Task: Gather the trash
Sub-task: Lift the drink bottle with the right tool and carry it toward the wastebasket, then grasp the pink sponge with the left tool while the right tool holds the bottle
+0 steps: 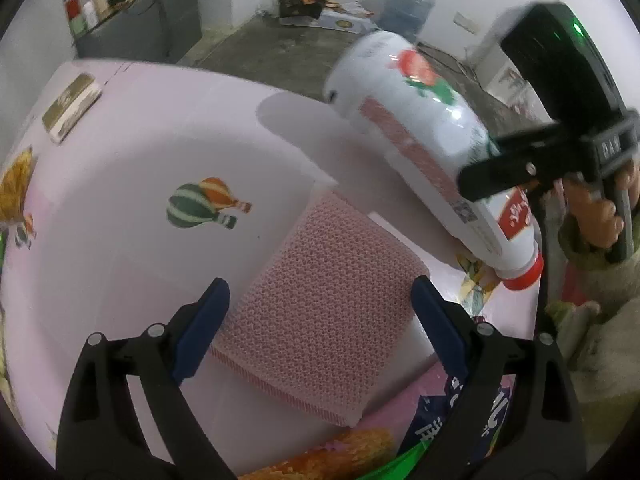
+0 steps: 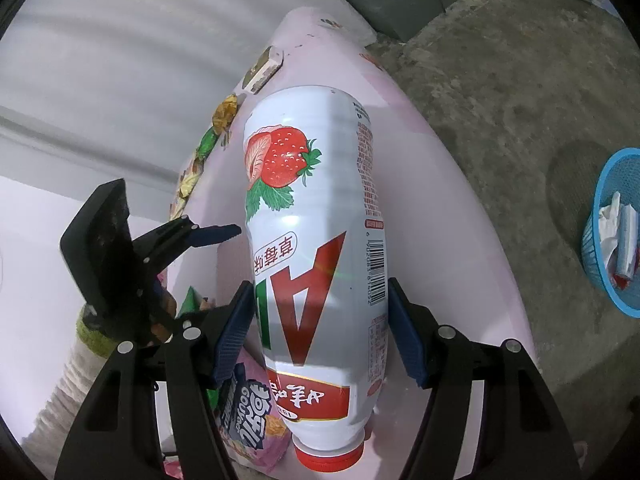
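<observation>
The right gripper (image 2: 320, 328) clamps a white strawberry-drink bottle (image 2: 316, 240) mid-body, cap toward the camera, lifted above the pink surface (image 1: 120, 240), likely bound for the blue basket (image 2: 616, 236) on the floor; the left gripper (image 1: 320, 320) hangs open over a pink sponge (image 1: 324, 320), probably its pickup.
</observation>
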`<state>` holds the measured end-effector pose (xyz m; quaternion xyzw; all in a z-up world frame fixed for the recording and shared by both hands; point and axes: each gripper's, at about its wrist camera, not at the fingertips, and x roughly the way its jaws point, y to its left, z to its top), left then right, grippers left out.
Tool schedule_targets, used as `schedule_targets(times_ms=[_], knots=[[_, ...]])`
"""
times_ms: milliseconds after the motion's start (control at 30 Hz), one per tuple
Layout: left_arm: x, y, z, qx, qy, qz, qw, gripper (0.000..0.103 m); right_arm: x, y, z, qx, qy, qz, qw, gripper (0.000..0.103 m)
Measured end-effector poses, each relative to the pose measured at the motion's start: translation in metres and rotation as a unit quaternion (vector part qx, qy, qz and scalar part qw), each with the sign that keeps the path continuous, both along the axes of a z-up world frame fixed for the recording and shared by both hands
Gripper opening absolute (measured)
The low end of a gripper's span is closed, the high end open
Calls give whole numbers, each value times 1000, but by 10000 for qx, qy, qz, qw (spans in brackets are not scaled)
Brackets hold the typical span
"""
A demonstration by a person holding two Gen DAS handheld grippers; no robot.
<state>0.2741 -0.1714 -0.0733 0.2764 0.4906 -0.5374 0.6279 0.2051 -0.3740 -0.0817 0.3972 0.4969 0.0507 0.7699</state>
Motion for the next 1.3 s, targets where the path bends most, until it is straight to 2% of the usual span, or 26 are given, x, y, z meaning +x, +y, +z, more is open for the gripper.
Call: schedule_targets(times_ms=[367, 433, 533, 733, 833, 933, 1000, 1100, 1167, 1233, 1300], knots=[[-11, -9, 10, 42, -145, -439, 9989, 89, 2, 3, 0, -3, 24, 6, 10000, 64], [-13, -6, 12, 6, -136, -476, 9988, 92, 2, 3, 0, 9, 13, 8, 10000, 64], [-18, -7, 6, 115, -171, -610, 9979, 92, 1, 2, 0, 19, 8, 5, 10000, 64], [-35, -9, 0, 340, -419, -896, 9945, 92, 1, 2, -1, 29, -1, 1, 10000, 64], [-37, -12, -1, 402, -698, -832, 9933, 92, 1, 2, -1, 47, 0, -12, 10000, 64], [-31, -15, -4, 619, -952, -380, 9928, 92, 1, 2, 0, 43, -3, -22, 10000, 64], [-20, -12, -5, 657, -910, 90, 9936, 92, 0, 2, 0, 37, -11, -17, 10000, 64], [2, -2, -6, 675, -640, 1045, 9902, 92, -1, 3, 3, -17, -28, 4, 10000, 64], [18, 11, -5, 608, -341, 1814, 9809, 92, -1, 7, 5, -124, -39, 74, 9999, 64], [22, 20, -2, 506, -203, 2077, 9767, 92, 0, 10, 6, -180, -19, 113, 9998, 64], [21, 23, 0, 514, -273, 2184, 9741, 92, 3, 14, 6, -267, 19, 172, 9995, 64]])
